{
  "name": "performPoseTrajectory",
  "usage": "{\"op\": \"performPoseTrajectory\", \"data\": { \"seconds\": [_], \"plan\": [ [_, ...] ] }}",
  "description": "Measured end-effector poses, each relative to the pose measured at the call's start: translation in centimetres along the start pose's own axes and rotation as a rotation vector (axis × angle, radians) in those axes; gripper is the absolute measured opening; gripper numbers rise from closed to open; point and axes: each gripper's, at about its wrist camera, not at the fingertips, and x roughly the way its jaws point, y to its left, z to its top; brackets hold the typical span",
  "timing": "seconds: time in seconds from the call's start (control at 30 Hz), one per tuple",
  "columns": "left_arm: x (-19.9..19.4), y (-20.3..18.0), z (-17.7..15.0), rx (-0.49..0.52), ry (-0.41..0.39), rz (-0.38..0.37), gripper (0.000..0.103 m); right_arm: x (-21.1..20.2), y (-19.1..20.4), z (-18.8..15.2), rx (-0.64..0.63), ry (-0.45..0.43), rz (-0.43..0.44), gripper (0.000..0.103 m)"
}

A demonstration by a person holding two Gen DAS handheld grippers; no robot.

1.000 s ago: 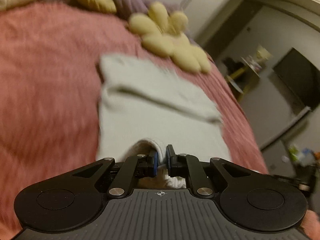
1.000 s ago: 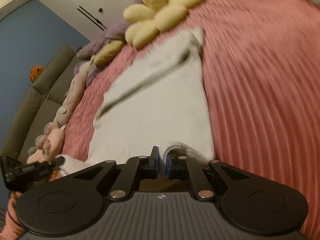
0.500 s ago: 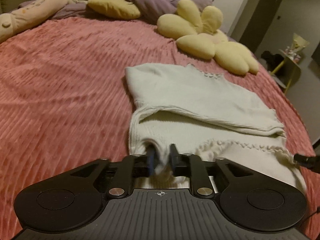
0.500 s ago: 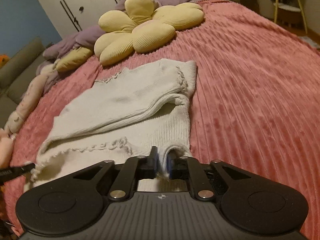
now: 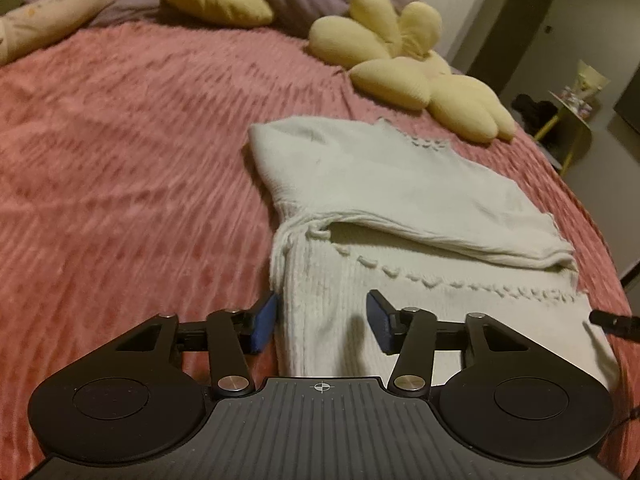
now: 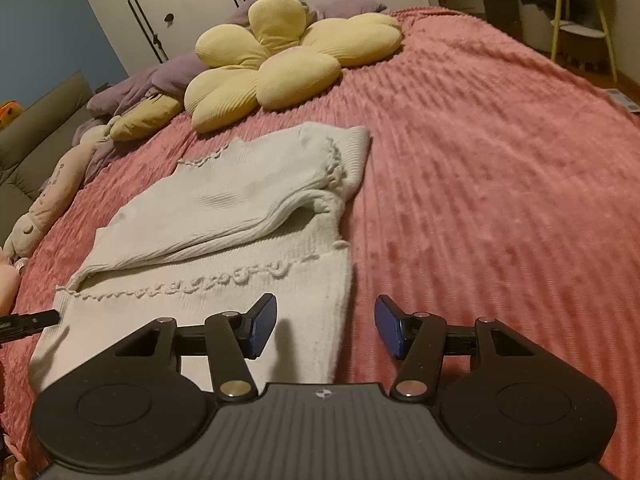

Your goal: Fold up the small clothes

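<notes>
White sweater (image 5: 400, 208) lies half-folded on the pink bedspread (image 5: 120, 160), near the flower cushion (image 6: 280, 60). Left gripper (image 5: 322, 322) and right gripper (image 6: 326, 326): jaws apart, holding nothing, straddling near corners. Risk: loose upper layer could slip, skewing the fold.

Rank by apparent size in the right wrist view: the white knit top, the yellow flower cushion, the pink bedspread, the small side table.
1. pink bedspread
2. white knit top
3. yellow flower cushion, though it lies farther off
4. small side table, also far from the camera
</notes>
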Motion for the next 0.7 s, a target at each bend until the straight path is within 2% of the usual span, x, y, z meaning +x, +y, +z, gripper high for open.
{"op": "performPoseTrajectory", "data": {
  "seconds": [0.03,0.1,0.13,0.17,0.3,0.33,0.43,0.57,0.7],
  "plan": [
    [0.1,-0.2,0.1,0.006,0.003,0.016,0.039,0.2,0.2,0.0,-0.003,0.002,0.001,0.054],
    [0.2,-0.5,0.2,0.034,0.004,0.043,0.031,0.8,0.6,0.2,-0.023,0.011,-0.003,0.046],
    [0.2,-0.6,0.3,0.045,0.004,0.050,0.022,1.1,0.9,0.2,-0.036,0.017,-0.006,0.043],
    [0.1,-0.7,0.3,0.051,0.003,0.050,0.012,1.4,1.0,0.2,-0.047,0.024,-0.011,0.035],
    [-0.9,-1.6,0.3,0.093,-0.029,0.039,0.011,1.3,1.5,0.1,-0.079,0.006,-0.040,0.011],
    [-1.2,-2.0,0.4,0.104,-0.037,0.031,0.011,1.0,1.6,0.1,-0.086,-0.007,-0.038,0.008],
    [-1.6,-3.1,0.4,0.147,-0.049,-0.019,0.011,0.4,2.0,0.0,-0.126,-0.033,-0.024,0.008],
    [-0.3,-3.8,0.2,0.171,-0.014,-0.004,0.012,1.1,1.7,0.2,-0.115,0.005,-0.036,0.011],
    [0.9,-4.1,0.0,0.183,0.010,0.007,0.023,1.6,1.4,0.3,-0.089,0.021,-0.042,0.016]
  ]
}}
